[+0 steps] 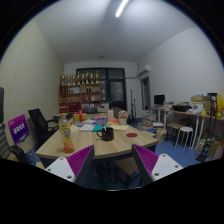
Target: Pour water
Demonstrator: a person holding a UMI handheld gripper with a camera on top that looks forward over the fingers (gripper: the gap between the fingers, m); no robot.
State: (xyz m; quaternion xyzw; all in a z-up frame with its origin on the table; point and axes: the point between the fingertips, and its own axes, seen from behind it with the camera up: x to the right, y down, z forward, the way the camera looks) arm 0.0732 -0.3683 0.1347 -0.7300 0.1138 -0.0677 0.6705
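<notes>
Gripper view shows the hand-held gripper (110, 165) spread apart, empty, facing a cluttered table (95, 145).

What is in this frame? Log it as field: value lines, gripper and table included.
setting: office room, ceiling light on
gripper: open, holding nothing, well short of the table
table: wooden, cluttered, beyond the fingers
black mug: upright, near the table's front edge
bottle: orange contents, left of the mug
shelves: by the far wall
</notes>
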